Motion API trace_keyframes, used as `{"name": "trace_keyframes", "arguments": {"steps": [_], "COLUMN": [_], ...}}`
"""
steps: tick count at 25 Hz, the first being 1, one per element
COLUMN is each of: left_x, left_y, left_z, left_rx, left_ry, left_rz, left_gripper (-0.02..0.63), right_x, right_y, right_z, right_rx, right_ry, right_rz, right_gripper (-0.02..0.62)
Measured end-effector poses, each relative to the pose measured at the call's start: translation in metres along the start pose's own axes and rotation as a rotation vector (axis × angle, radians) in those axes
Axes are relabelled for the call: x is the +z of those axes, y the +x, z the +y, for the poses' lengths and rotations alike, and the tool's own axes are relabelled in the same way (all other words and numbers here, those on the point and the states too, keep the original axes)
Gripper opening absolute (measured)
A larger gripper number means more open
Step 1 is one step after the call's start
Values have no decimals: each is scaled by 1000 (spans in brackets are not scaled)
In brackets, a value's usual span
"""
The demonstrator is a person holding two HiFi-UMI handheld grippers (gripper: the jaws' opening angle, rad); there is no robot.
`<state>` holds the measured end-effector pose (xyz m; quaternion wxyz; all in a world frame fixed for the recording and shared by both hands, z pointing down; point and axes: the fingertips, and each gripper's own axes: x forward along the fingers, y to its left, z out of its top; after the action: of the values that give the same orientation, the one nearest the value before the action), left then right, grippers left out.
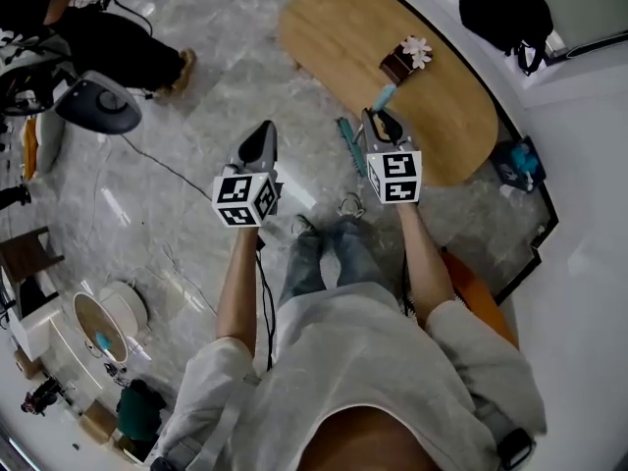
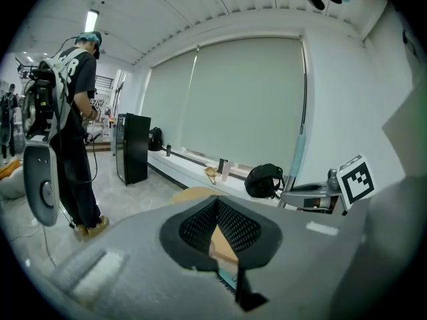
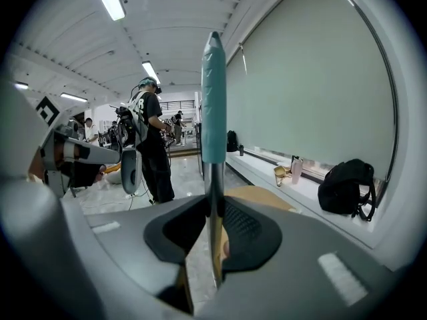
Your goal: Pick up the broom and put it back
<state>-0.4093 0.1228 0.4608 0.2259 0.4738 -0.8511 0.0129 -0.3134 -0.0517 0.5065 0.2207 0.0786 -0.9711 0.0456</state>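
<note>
The pale oval wooden tabletop (image 1: 334,27) stands ahead of me on the grey marble floor (image 1: 211,86). My right gripper (image 1: 383,126) has its fingers clenched on the silver shaft of the teal-gripped metal broom (image 3: 213,105), which rises straight between them, teal end above the fingertips. My left gripper (image 1: 259,143) hangs beside it, clear of the broom, its fingers closed together on nothing.
</note>
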Motion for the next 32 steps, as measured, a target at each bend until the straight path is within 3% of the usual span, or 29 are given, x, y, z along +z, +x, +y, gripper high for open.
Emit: {"name": "trace_keyframes", "arguments": {"steps": [13,21,32], "left_x": [-73,-113,-153], "left_y": [50,68,91], "left_z": [70,115,133], "left_rx": [-84,-77,-51], "left_ry": [-61,-85,-84], "left_rz": [83,98,81], "left_gripper": [2,2,2], "right_x": [-77,-116,-147], "right_y": [94,153,213], "right_z": [28,43,57], "right_rx": [-22,-22,6], "right_ry": [3,30,2], "right_rz": [107,138,139], "right_gripper": [78,78,78]}}
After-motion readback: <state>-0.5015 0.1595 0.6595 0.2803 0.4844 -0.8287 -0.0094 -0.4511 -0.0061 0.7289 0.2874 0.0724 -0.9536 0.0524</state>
